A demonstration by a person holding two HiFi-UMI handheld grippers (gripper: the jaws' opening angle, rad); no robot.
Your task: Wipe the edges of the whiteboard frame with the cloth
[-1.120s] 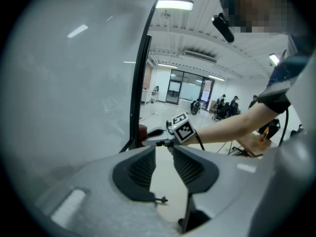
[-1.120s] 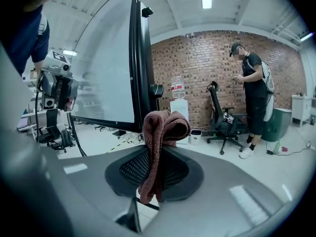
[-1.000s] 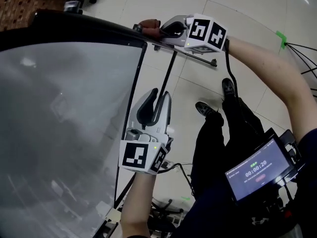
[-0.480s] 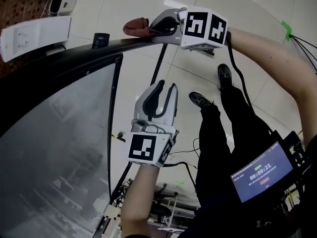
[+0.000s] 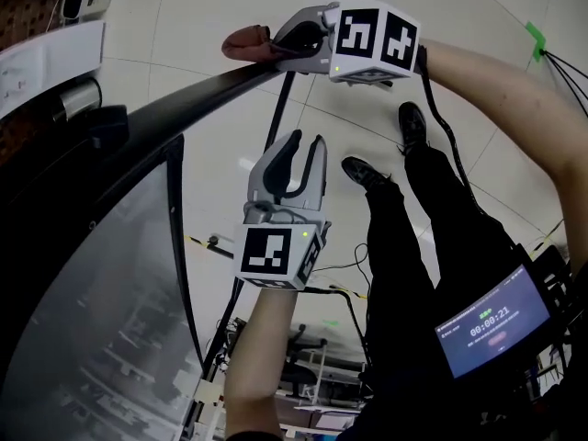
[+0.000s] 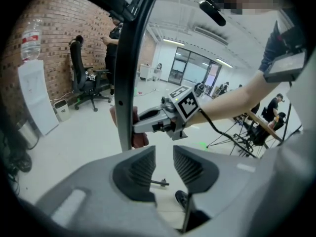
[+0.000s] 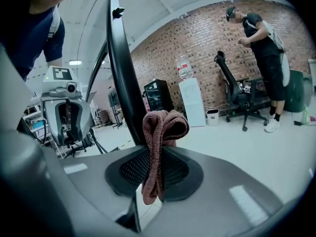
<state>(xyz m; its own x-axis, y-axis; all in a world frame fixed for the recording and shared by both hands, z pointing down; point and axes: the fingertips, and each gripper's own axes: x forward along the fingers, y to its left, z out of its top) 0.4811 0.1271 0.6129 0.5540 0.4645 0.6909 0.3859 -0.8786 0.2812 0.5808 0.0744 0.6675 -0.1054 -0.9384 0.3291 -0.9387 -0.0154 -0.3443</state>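
Reddish-brown cloth [image 5: 246, 42] sits at the upper middle of the head view, clenched in your right gripper [image 5: 276, 49]. In the right gripper view both pads are clamped on the folded cloth, with a loop bunched above the jaws and a tail hanging below them. The cloth lies against the black whiteboard frame [image 5: 202, 95], on the edge that curves from the left side up to the top centre of the head view. In the left gripper view, reddish fabric shows on both sides of that frame bar, just left of centre.

Your left gripper [image 5: 306, 150] is in the middle of the head view, below the right one and well apart from it. It is released: the 2 ribbed pads stand a narrow gap apart with nothing between them, only floor behind. It is beside the frame's vertical edge, not touching it.

The grey whiteboard surface [image 5: 92, 320] fills the lower left of the head view. Your black shoes [image 5: 363, 173] stand on the pale tiled floor [image 5: 220, 7] right of centre. A lit screen [image 5: 491, 324] is at the lower right. In the right gripper view there is a brick wall [image 7: 207, 28] at upper right, with a water dispenser [image 7: 192, 105], a black office chair [image 7: 237, 93] and a standing person [image 7: 264, 48] in front of it.
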